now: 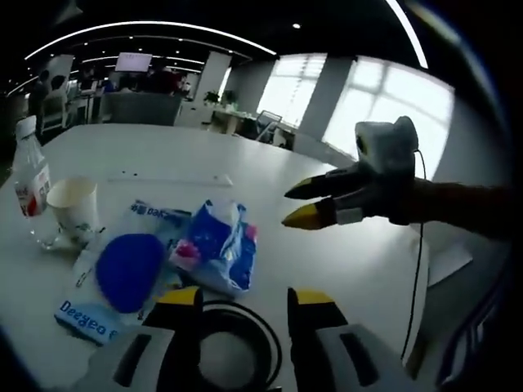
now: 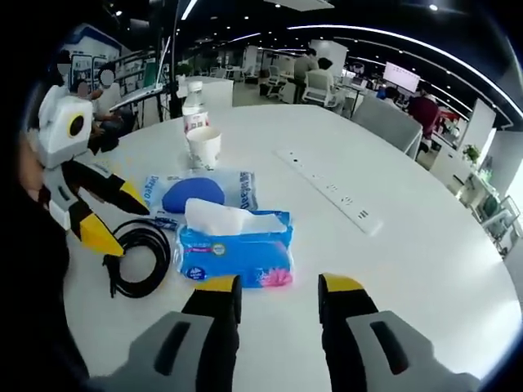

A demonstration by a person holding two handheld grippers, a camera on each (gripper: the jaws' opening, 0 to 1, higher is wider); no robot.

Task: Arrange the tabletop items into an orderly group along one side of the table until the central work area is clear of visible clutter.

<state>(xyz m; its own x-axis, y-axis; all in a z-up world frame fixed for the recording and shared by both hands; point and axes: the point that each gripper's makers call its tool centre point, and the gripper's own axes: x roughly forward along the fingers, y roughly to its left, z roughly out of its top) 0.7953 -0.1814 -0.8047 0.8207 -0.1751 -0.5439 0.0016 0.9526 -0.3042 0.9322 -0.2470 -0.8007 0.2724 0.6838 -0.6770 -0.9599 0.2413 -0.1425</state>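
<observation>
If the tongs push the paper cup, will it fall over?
Probably, if pushed near its top. The paper cup stands upright and looks thin-walled, so it is likely light and easy to tip or slide. Whether anything is inside cannot be seen. It stands close by the water bottle, so a push that way may knock the bottle too.

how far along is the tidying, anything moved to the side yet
Nothing looks grouped yet. The tissue pack, blue wipes packet, black cable, paper cup and water bottle sit spread over the white table. The left gripper and right gripper are open, holding nothing. All the moving is left.
</observation>
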